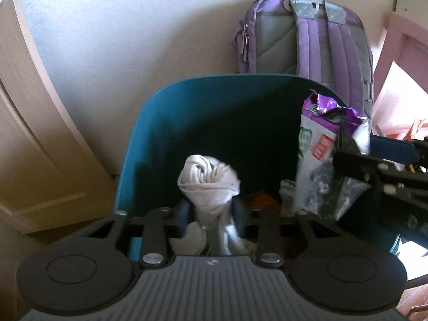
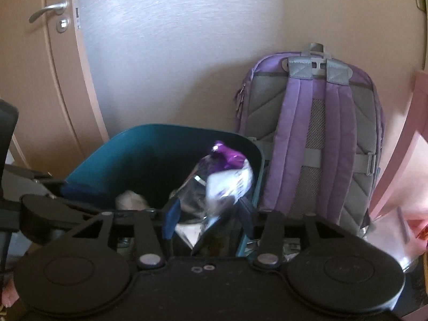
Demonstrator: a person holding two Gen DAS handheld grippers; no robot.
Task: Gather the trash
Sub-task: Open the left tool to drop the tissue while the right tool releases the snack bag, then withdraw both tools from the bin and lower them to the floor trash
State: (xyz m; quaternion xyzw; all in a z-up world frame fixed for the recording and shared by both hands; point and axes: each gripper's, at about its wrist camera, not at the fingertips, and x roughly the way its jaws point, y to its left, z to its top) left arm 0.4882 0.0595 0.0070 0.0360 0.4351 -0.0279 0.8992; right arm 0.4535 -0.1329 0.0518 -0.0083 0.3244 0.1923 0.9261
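A teal trash bin [image 1: 165, 123] stands on the floor by the wall; it also shows in the right wrist view [image 2: 112, 147]. My left gripper [image 1: 212, 214] is shut on a crumpled white tissue [image 1: 208, 179] and holds it over the bin's opening. My right gripper [image 2: 207, 214] is shut on a purple and silver plastic wrapper [image 2: 222, 176], also over the bin. In the left wrist view the wrapper [image 1: 318, 144] and the right gripper [image 1: 355, 147] stand at the bin's right side. The tissue [image 2: 131, 200] shows in the right wrist view too.
A purple and grey backpack [image 1: 307, 34] leans on the wall right behind the bin, seen also in the right wrist view [image 2: 315, 139]. A beige door [image 2: 40, 67] with a metal handle [image 2: 48, 10] is on the left. Pink furniture [image 1: 396, 61] is on the right.
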